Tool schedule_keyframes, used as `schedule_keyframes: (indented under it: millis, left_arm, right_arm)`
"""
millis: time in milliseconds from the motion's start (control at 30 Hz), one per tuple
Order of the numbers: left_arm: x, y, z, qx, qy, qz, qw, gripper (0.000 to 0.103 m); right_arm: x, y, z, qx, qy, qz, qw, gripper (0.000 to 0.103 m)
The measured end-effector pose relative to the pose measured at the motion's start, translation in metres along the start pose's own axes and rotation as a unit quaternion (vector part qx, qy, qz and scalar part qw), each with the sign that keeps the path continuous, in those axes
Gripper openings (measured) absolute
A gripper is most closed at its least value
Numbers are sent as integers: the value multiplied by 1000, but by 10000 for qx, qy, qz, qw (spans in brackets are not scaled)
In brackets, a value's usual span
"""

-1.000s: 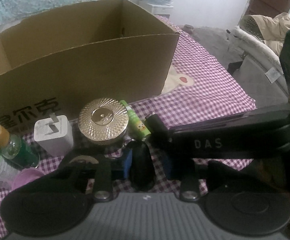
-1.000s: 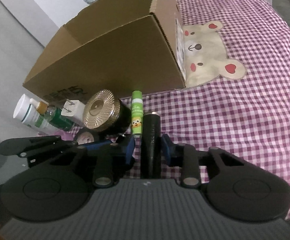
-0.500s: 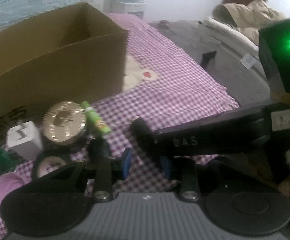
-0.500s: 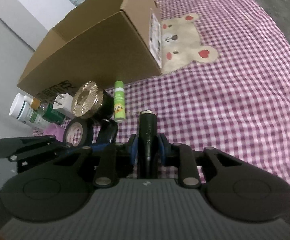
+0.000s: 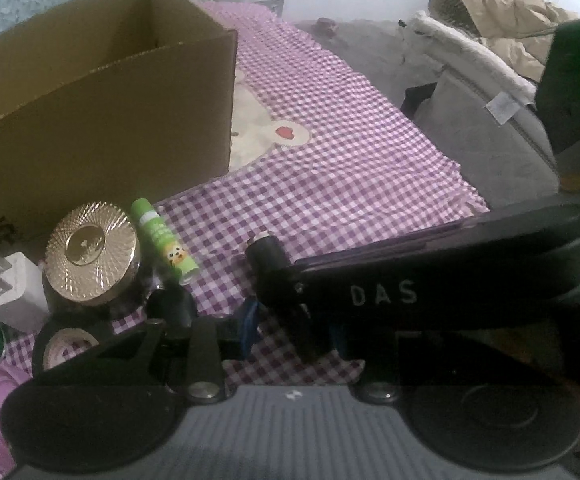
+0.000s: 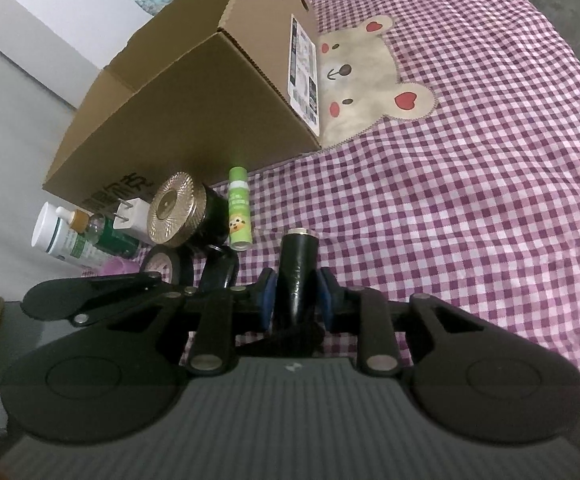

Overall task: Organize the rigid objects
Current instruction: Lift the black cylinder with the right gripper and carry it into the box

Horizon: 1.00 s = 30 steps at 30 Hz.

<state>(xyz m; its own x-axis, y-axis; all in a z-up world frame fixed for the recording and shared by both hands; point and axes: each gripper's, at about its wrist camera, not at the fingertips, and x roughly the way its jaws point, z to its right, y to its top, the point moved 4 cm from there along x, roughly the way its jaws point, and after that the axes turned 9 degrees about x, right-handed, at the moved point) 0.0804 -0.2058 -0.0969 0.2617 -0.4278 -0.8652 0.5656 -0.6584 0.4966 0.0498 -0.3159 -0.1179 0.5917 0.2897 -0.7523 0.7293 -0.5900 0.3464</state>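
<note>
The black tube [image 6: 297,268] is being clamped between the right tool [image 6: 297,300] pads above the checked bed cover [image 6: 469,220], the left tool [image 5: 290,320], its jaws having just been opening, is standing released and empty, and the cardboard box [image 6: 194,108] interior visible is lying bare while the green tube [image 6: 238,216], gold-lidded jar [image 6: 178,212] and bottles [image 6: 70,240] are waiting beside it.

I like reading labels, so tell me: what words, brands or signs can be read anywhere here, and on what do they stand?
"DAS": white letters on the right gripper arm, seen in the left wrist view.
Black characters on the cardboard box front: partly hidden, not readable.
White shipping label on the box end: too small.
Green tube: cartoon face, text too small.
White bottle: green label blurred.
</note>
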Motion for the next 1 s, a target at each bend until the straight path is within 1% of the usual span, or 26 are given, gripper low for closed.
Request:
schedule_keyframes:
  millis: [100,133,233,433,533,667,767,867,1000]
  left_arm:
    - [1,0,0,10,74,16,10000,36]
    - [1,0,0,18,123,36,9999,32]
    - [0,0,-1,6,158,58,9999,28]
    - [-6,-1,-2,16,268,152,9995,25]
    - [-17,-1,-1,12,317,250,9992,25]
    - [-40,0,1,21,443,489,9978,25]
    - [-66,2,0,-17,567,745,9956,25]
    - [-97,3,-6,-68,748,1013,9920,25]
    - [-137,4,-24,-239,1012,1335,9856,24]
  right_arm:
    - [2,0,-2,-35,17,26,10000,23]
    - [2,-1,-2,-44,19,40,10000,23]
    - [2,0,0,5,73,91,9999,23]
    - [-2,-2,-2,89,110,198,9997,23]
    - [-8,-3,-7,89,149,252,9995,23]
    - [-25,-5,-21,-60,203,426,9989,23]
    - [-42,-5,-40,-261,281,613,9974,23]
    - [-59,-3,-64,-499,434,797,9946,23]
    - [-75,4,-108,-922,685,972,9886,23]
